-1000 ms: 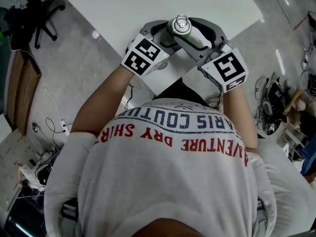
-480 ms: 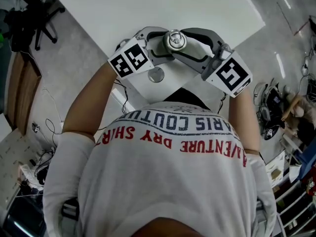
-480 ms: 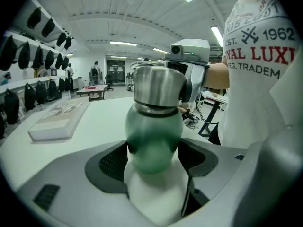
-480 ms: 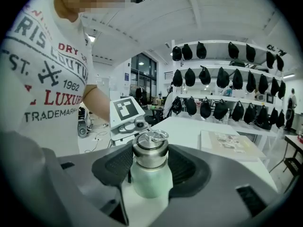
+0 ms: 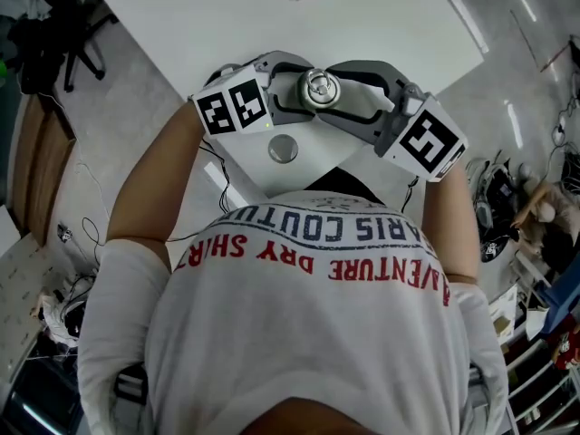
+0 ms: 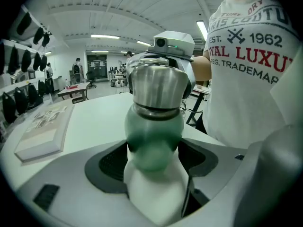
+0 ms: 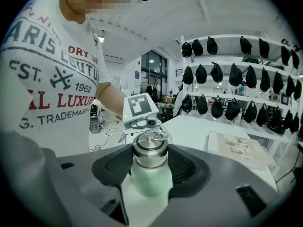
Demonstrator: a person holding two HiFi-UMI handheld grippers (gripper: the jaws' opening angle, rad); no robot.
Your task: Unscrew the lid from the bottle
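Note:
The bottle (image 6: 154, 141) has a white body that fades to green at the shoulder, and a steel lid (image 6: 156, 86) with a ring on top. It is held up over the table's near edge between both grippers. My left gripper (image 6: 152, 152) is shut on the green shoulder and white body, with the lid standing clear above its pads. My right gripper (image 7: 150, 167) comes from the other side, its dark pads closed round the steel lid (image 7: 150, 150) and the neck just under it. From the head view I look straight down on the lid (image 5: 319, 87).
The white table (image 5: 272, 16) runs away ahead, with a book (image 6: 42, 129) lying flat on it. A round grey disc (image 5: 283, 149) sits on the tabletop below the grippers. Shelves with black caps (image 7: 227, 74) line the wall. The person's white shirt is close behind.
The bottle has come from a slant to upright, so only its lid shows from above. Both grippers shifted a little left, the left one most.

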